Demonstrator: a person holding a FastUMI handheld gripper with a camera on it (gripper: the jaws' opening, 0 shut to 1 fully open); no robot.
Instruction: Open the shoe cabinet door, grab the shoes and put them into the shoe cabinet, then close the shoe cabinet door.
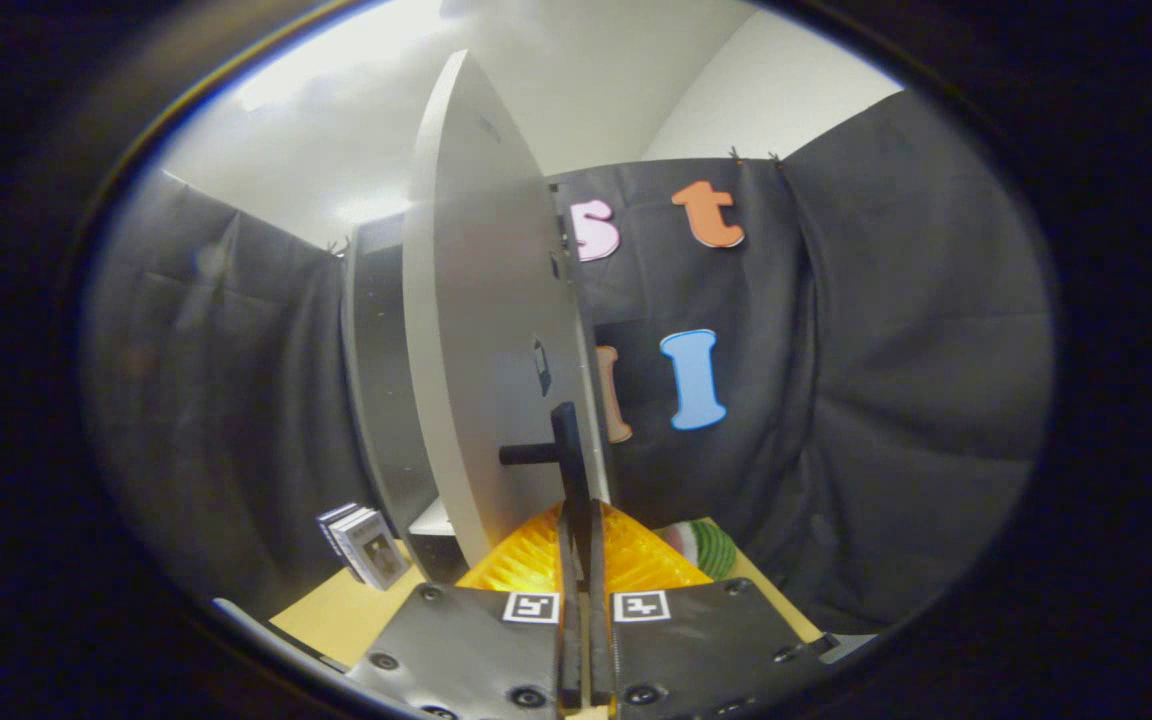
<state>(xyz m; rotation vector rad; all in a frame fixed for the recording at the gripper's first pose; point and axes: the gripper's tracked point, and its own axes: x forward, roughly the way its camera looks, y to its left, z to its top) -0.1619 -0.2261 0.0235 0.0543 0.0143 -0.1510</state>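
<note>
1. Plainly, the tool (578, 545) has its two fingers pressed together around the flat plate of the door handle (568, 455), pinching it from both sides; the handle's short stem runs left from the plate into the door.
2. That pinch makes sense: the cabinet door (481, 340) swings on a vertical hinge, so holding the handle lets the tool drag the panel along its arc.
3. The door stands edge-on straight ahead of the fingers, swung well out from the shoe cabinet (376, 400), whose dark side and a pale strip of inner shelf show beyond and left of the panel.
4. The tool points level and forward along the door's free edge, fingers stacked close with only a thin gap between them, so the hand behind it seems to hold it upright and square to the handle.
5. Just beyond the fingers, low on the right, a green-and-white striped shape (704, 545) rests on the counter (346, 615); it may be one of the shoes, though I cannot tell.
6. Left of the tool, a small boxed card (368, 545) stands on the counter near the cabinet's foot.
7. Judging from this, the opening step looks underway or nearly done, with the shoes not yet placed.
</note>
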